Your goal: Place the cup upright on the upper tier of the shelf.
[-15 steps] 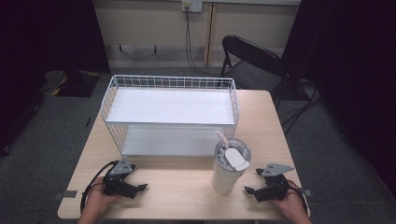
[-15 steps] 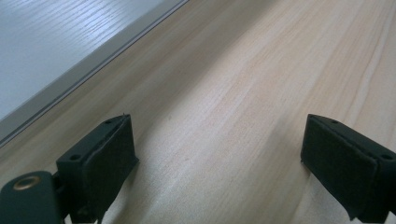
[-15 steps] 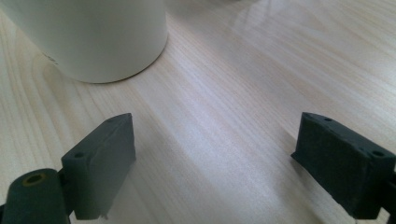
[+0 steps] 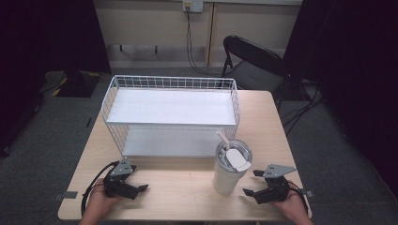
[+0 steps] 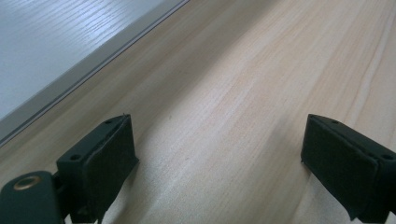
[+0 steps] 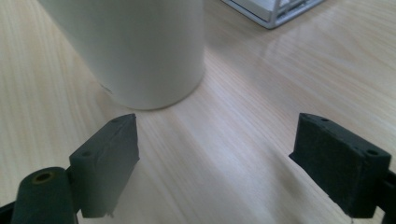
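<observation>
Wooden surface (image 4: pixel 187 180) carries white wire basket (image 4: pixel 171 112) toward far edge, two-level, with white shelves. Cream tumbler (image 4: pixel 228 168) with lid and straw stands upright near front edge, right of centre. Left hand-held gripper (image 4: pixel 136 188) rests at front left corner, jaws wide apart, nothing between. Right hand-held gripper (image 4: pixel 251 183) rests at front right corner, jaws wide apart, just beside tumbler, not touching.

My left gripper (image 4: pixel 141 186) sits a touch further in from the table's left edge than half a second ago, jaws wide apart. My right gripper (image 4: pixel 250 184) is barely shifted, jaws spread, just beside the tumbler (image 4: pixel 229 174).
</observation>
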A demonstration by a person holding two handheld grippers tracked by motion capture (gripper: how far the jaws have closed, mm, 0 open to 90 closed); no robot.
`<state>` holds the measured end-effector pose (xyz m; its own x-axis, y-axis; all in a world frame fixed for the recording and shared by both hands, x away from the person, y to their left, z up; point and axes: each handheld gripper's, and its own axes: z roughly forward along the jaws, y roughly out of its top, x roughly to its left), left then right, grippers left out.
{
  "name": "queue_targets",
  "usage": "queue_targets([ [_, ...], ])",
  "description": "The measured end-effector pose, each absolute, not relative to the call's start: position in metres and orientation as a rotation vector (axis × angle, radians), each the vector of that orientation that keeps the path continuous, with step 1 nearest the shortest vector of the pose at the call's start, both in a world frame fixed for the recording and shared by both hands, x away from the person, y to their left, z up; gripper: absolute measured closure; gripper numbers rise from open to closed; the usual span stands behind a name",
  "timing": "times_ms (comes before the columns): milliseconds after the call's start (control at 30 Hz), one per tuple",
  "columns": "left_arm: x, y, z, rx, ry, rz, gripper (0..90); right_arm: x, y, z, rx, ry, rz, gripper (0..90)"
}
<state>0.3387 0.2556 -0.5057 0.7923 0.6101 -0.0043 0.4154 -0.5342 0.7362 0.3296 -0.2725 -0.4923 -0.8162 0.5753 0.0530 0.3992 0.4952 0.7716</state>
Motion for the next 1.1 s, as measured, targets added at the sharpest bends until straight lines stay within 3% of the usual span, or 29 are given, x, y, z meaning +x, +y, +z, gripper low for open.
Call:
queue_targets([
  [1100, 0.337, 0.256, -0.506, 2.208, 0.773, 0.334, 9.4, 0.319, -0.241, -0.465, 0.741, 2.584, 1.459, 13.8],
])
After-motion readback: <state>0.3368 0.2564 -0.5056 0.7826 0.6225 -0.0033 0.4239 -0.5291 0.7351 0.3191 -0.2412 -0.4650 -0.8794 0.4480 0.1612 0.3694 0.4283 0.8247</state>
